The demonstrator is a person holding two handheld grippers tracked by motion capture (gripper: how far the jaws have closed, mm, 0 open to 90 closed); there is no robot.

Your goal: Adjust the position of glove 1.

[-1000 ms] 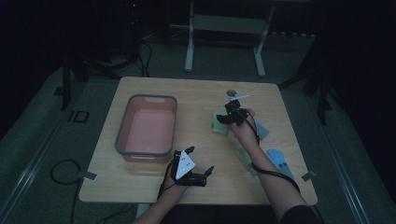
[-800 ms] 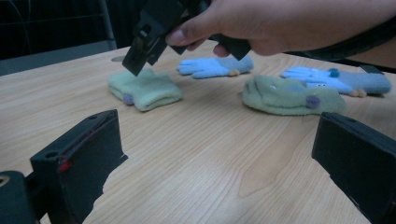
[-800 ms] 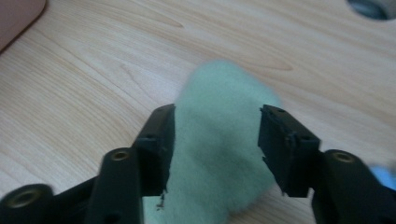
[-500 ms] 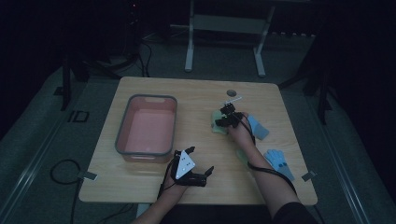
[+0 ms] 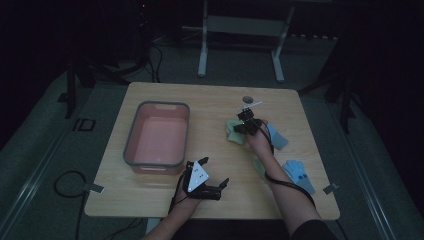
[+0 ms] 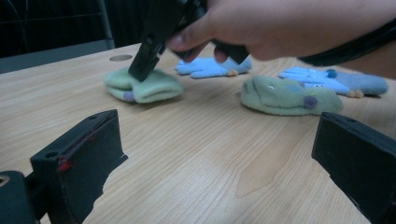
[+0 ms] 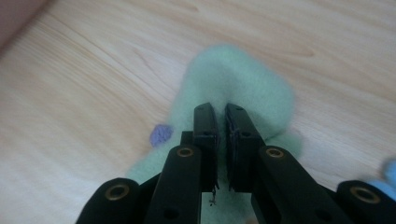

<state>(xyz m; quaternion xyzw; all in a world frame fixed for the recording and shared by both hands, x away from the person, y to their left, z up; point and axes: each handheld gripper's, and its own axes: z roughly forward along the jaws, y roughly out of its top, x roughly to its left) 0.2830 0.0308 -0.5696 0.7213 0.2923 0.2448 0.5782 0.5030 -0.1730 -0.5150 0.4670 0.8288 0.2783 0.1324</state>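
Note:
A folded green glove (image 5: 233,134) lies right of the table's middle. My right gripper (image 5: 242,126) comes down on it from the right. In the right gripper view the jaws are pinched on a fold of the green glove (image 7: 243,84), and the right gripper (image 7: 220,112) shows only a thin gap. The left gripper view shows that same green glove (image 6: 154,88) under the other hand. My left gripper (image 5: 220,186) rests near the front edge, and the left gripper (image 6: 219,154) has its jaws spread wide with nothing between them.
A pink tub (image 5: 131,135) with a grey rim stands on the table's left half. A second green glove (image 6: 285,95) lies nearer the front right. Two blue gloves (image 5: 278,138) (image 5: 300,175) lie along the right side.
My right gripper moved a little left and toward me, came down on the folded green glove and closed on it. The left gripper stayed put.

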